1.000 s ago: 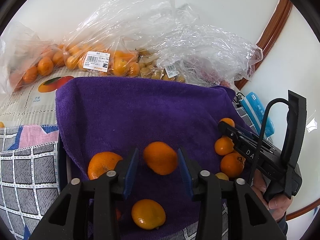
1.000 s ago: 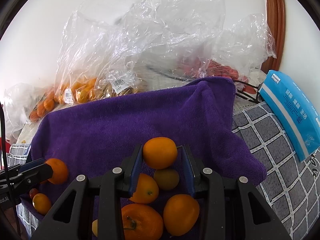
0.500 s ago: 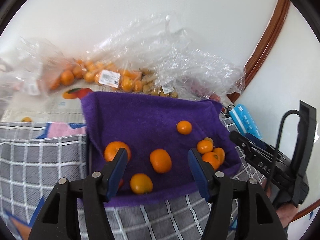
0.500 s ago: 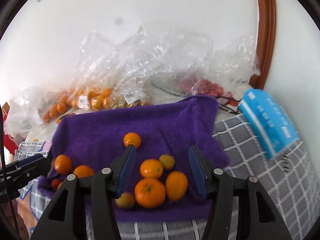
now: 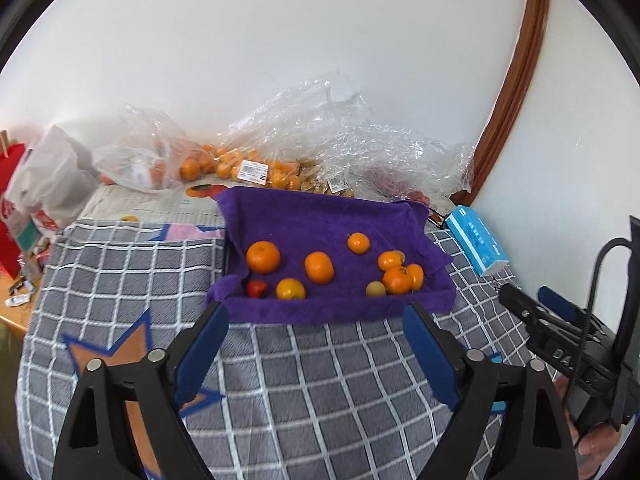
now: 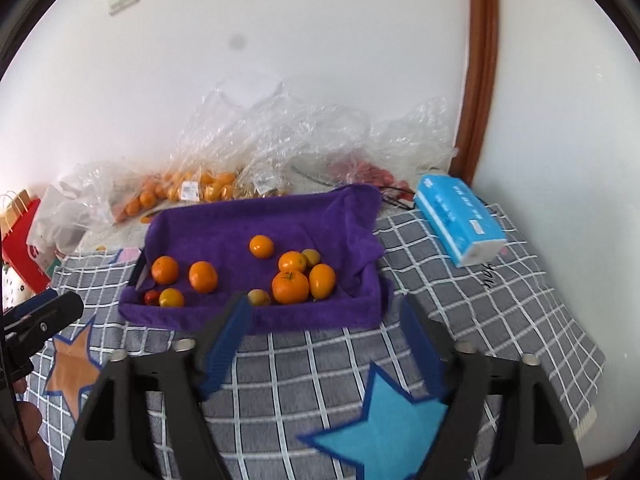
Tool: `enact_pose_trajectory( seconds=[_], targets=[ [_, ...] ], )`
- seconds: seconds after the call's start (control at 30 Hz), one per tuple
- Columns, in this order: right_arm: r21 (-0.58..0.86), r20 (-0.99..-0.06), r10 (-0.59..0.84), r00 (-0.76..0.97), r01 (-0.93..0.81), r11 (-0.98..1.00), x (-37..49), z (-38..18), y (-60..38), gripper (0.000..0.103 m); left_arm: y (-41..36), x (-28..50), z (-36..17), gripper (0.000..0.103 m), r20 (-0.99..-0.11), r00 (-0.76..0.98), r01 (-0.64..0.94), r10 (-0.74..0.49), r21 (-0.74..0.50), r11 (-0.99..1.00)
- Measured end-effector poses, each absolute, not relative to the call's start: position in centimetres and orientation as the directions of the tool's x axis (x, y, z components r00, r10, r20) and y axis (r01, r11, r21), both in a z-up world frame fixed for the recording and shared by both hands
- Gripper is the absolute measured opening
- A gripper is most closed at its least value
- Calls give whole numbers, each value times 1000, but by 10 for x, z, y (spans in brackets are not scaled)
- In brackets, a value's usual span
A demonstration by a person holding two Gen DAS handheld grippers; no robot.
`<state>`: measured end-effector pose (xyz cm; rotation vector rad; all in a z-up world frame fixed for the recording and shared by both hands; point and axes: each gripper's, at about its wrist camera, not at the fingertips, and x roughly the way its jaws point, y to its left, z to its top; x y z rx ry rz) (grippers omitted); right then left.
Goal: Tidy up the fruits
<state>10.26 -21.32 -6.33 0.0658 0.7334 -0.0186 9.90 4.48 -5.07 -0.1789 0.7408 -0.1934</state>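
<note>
A tray lined with a purple towel [image 5: 320,216] [image 6: 240,224] holds several oranges. On the left lie a large orange [image 5: 263,256] [image 6: 165,269], another orange [image 5: 319,267] [image 6: 203,277] and a small red fruit [image 5: 256,288]. A cluster of oranges [image 5: 397,278] [image 6: 291,286] lies on the right. One small orange [image 5: 358,243] [image 6: 261,246] sits farther back. My left gripper [image 5: 316,322] is open and empty, well back from the tray over the checked cloth. My right gripper [image 6: 326,314] is open and empty, also in front of the tray.
Clear plastic bags of oranges [image 5: 224,168] [image 6: 200,188] and other fruit lie behind the tray against the white wall. A blue tissue pack [image 5: 476,244] [image 6: 460,216] lies to the right. A red paper bag [image 6: 20,236] stands at far left. The grey checked cloth [image 5: 320,380] covers the surface.
Both grippers have opened, let go of their oranges onto the purple towel, and pulled back and up away from the tray.
</note>
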Motion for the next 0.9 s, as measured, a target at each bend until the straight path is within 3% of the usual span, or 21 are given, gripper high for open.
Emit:
enact_pose_trajectory(
  seconds=[0.13, 0.3, 0.9],
  targets=[
    [54, -650, 1, 760, 45, 998, 76, -56, -218, 88, 44, 69, -42, 96, -620, 749, 123, -232, -214, 969],
    [72, -623, -10, 782, 71, 995, 44, -47, -227, 100, 38, 38, -30, 99, -585, 784, 133, -211, -173, 976],
    [47, -624, -50, 780, 101, 994, 0, -37, -241, 100, 30, 14, -22, 99, -570, 801, 109, -181, -158, 981]
  ],
)
